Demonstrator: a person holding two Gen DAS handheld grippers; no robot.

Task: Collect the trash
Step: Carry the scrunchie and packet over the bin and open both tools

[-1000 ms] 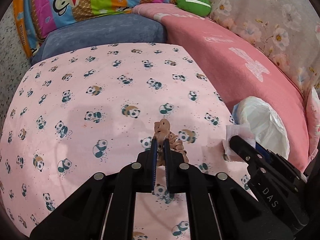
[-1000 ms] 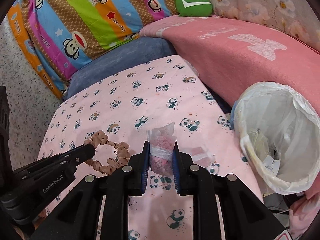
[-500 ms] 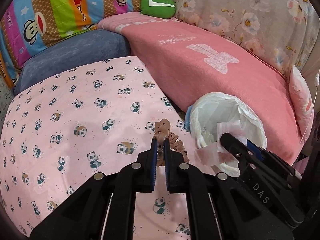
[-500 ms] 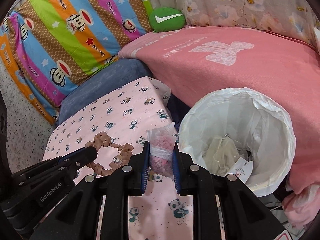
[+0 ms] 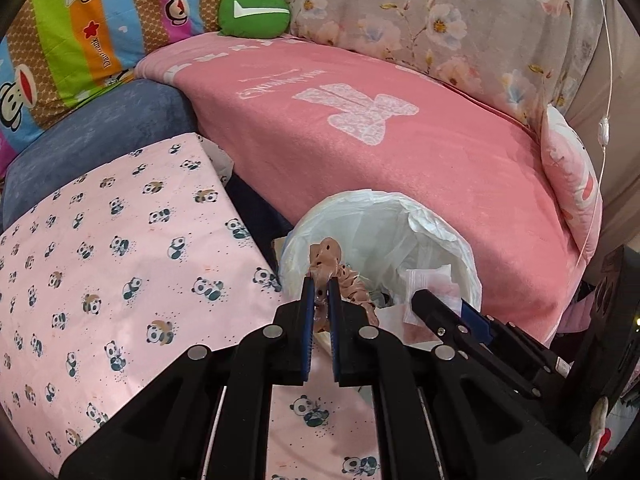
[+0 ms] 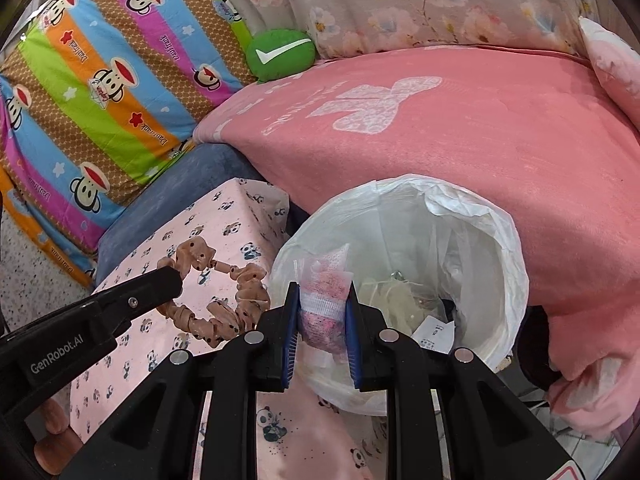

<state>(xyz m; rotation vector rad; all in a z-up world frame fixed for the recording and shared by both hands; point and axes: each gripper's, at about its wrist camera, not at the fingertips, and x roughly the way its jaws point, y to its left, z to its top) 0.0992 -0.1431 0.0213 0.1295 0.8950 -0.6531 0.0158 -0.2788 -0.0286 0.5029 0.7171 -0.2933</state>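
The left gripper point(image 5: 319, 294) pinches a brown scrunchie point(image 6: 218, 292) over the near rim of the white-lined trash bin point(image 6: 516, 268). The right gripper point(image 6: 322, 300) clamps a clear packet of pink bits point(image 6: 324, 298) at the bin's left edge. Paper scraps point(image 6: 434, 330) lie inside. A panda-print table point(image 5: 120, 260) sits to the left; a pink blanket point(image 5: 400, 168) and a green cushion point(image 5: 254, 12) lie behind.
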